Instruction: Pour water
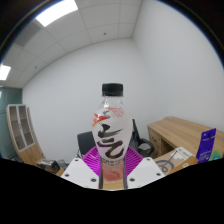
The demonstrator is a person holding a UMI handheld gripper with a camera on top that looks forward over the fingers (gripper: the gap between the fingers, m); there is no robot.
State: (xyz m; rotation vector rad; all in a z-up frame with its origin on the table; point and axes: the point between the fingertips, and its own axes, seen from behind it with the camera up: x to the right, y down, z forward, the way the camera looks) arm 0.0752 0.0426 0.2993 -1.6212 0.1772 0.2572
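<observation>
A clear plastic bottle (111, 132) with a black cap, a white label with black and red marks, and pinkish liquid at its base stands upright between my fingers. My gripper (112, 170) is shut on the bottle, its magenta pads (90, 160) pressing on both sides of its lower body. The bottle is lifted well above the tables, with the far wall and ceiling behind it. No cup or other vessel shows.
A wooden desk (185, 135) stands at the right with a purple box (205, 146) on it. A wooden shelf unit (20, 128) stands at the left wall. A table (45, 162) lies low at the left. Ceiling lights (55, 12) are above.
</observation>
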